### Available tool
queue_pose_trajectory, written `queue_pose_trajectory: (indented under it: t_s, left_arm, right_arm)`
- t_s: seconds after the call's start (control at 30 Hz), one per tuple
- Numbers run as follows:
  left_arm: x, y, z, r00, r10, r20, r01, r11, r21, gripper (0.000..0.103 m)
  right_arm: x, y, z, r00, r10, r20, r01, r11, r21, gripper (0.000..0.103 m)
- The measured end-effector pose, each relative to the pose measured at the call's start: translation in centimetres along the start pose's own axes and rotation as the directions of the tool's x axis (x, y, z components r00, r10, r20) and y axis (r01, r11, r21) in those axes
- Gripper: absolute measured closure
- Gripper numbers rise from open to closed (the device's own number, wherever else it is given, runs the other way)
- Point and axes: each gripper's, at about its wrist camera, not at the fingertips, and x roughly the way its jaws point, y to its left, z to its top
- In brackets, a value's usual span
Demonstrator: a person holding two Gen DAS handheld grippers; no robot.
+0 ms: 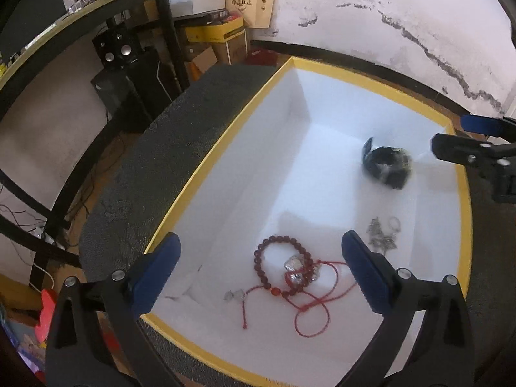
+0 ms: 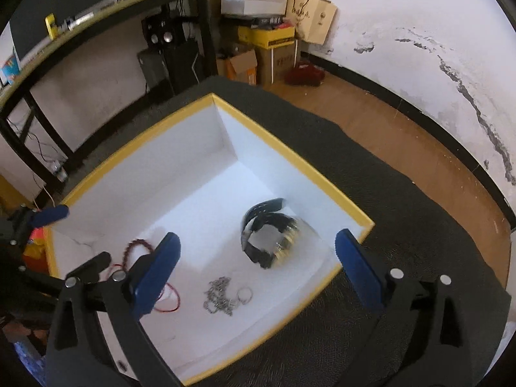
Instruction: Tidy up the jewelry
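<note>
A white box with a yellow rim stands on a black cloth. Inside it, a dark red bead bracelet lies tangled with a red cord and small clear charms, right under my left gripper, which is open and holds nothing. A silver chain with a ring lies to their right. Toward the far right corner of the box lies a black watch with a gold-edged case, slightly blurred. My right gripper hangs open above the watch without touching it. The chain sits nearer in the right wrist view.
The black cloth surrounds the box and ends at a wooden floor. A dark-framed desk stands at the left. Cartons and paper bags are stacked against the cracked white wall.
</note>
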Motion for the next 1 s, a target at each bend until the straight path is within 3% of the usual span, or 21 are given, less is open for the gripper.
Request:
queue_pose_trajectory:
  t_s: [0.2, 0.33, 0.53, 0.63, 0.8, 1.0]
  left_arm:
    - [-3.5, -0.4, -0.7, 1.000, -0.010, 0.019, 0.011, 1.000, -0.026, 0.005]
    - [-7.3, -2.3, -1.7, 0.998, -0.042, 0.050, 0.043, 0.999, -0.020, 0.005]
    - [-12.5, -9.9, -3.9, 0.986, -0.143, 0.086, 0.137, 0.988, 0.069, 0.005]
    - [-14.1, -15.0, -5.5, 0.976, -0.200, 0.090, 0.188, 0.974, 0.124, 0.005]
    - [-14.7, -22.6, -7.9, 0.958, -0.267, 0.102, 0.240, 0.945, 0.223, 0.005]
    - [-11.6, -27.4, -8.6, 0.953, -0.284, 0.105, 0.245, 0.927, 0.285, 0.005]
  right_arm:
    - [-6.4, -1.2, -2.5, 0.999, 0.015, 0.046, -0.017, 0.999, 0.041, 0.010]
    - [-13.1, -3.0, -6.6, 0.995, -0.001, 0.103, -0.010, 0.994, 0.107, 0.010]
    - [-22.4, -7.8, -16.2, 0.979, -0.143, 0.146, 0.104, 0.963, 0.249, 0.008]
    - [-25.4, -10.8, -21.6, 0.963, -0.236, 0.129, 0.182, 0.925, 0.334, 0.008]
    - [-28.0, -14.9, -29.0, 0.935, -0.341, 0.101, 0.263, 0.853, 0.452, 0.007]
    - [-25.5, -19.2, -33.8, 0.894, -0.440, 0.081, 0.338, 0.784, 0.521, 0.007]
